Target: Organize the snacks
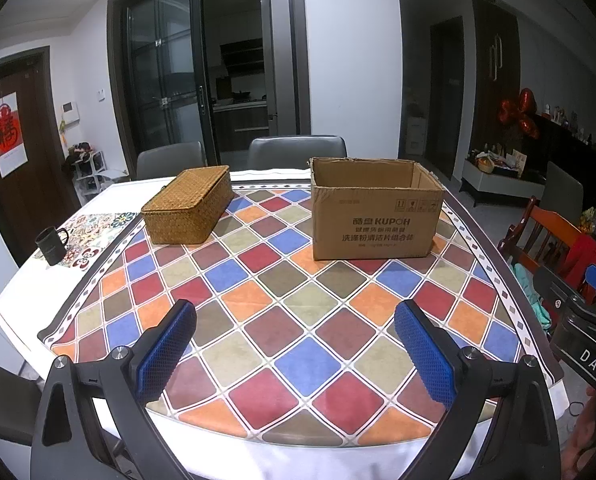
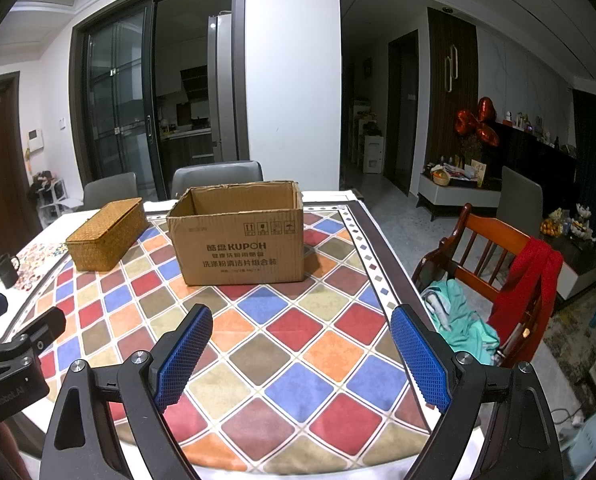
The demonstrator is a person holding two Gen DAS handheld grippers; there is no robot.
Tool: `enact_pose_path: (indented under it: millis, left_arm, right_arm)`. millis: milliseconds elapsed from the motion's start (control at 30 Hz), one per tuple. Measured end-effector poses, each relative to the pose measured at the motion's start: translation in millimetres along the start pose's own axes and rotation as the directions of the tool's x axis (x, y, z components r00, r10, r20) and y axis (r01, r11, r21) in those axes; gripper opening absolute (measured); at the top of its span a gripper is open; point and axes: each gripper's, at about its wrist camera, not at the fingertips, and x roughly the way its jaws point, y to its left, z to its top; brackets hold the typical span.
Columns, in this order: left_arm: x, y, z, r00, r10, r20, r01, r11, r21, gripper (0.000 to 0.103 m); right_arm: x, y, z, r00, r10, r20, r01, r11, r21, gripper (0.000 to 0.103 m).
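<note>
Two grippers, left gripper (image 1: 294,344) and right gripper (image 2: 300,354), both with blue-padded jaws spread wide and grasping nothing, poised above a checkered tablecloth (image 1: 298,320). Cardboard box (image 2: 240,232), top open, at twelve o'clock of the right gripper; wicker basket (image 2: 106,236), lid on, at ten o'clock, apart from it. Black mug (image 1: 52,244) at nine o'clock, near the table edge.

A cloth of red, blue, orange and olive diamonds (image 1: 298,320) covers the desk. A golden-brown woven rattan lidded basket (image 1: 188,206) and plain brown open cardboard box (image 1: 378,220) sit beside a black mug (image 1: 52,245).
</note>
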Motion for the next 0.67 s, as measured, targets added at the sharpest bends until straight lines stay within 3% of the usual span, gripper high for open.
enact_pose_path:
  millis: [667]
  left_arm:
    - [1.9,-0.8,-1.3,1.000,0.000,-0.003,0.000,1.000,0.005,0.102]
  right_arm:
    - [-0.2,-0.4,0.2,1.000,-0.002,0.000,0.002,1.000,0.002,0.092]
